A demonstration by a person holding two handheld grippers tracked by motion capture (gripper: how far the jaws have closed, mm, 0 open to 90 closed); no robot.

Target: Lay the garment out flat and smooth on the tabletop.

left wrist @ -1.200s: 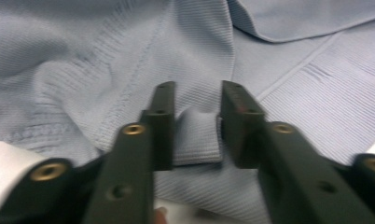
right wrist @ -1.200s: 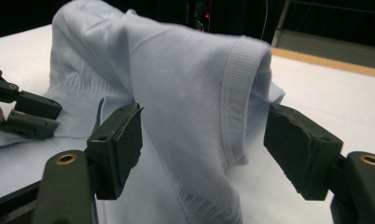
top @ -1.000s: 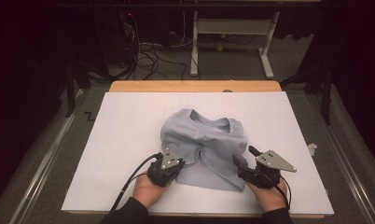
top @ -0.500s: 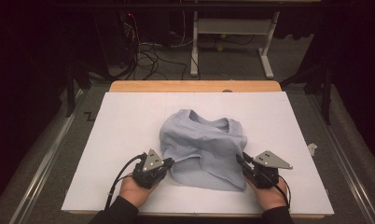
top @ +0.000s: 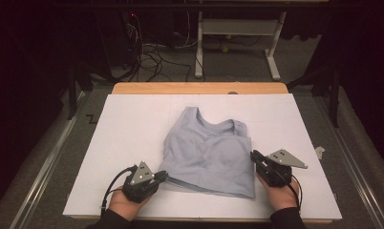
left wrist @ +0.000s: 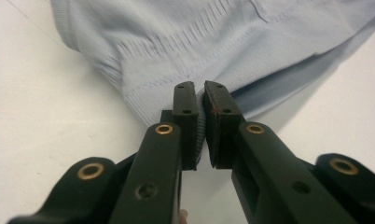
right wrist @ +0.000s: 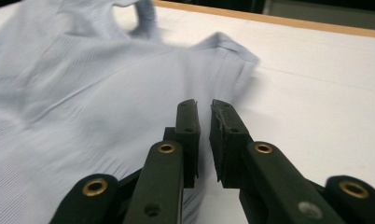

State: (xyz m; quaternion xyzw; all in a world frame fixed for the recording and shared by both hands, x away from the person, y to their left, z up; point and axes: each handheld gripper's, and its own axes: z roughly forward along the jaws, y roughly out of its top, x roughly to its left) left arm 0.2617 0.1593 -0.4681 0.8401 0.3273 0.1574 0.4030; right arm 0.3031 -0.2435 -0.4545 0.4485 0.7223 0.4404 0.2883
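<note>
Light blue top (right wrist: 83,116) blurred across its far part in right gripper view, cut off by left and top edges. Whether cloth sits between right gripper (right wrist: 203,116) pads: cannot tell from that view. In left gripper view top (left wrist: 199,42) cut off by top edge; hem folds hide lower layer. Left gripper (top: 162,176) tips too small in high view to read grip. Forearms cut off at bottom edge. Small white scrap (top: 319,151) beyond table's right edge too small to identify.
</note>
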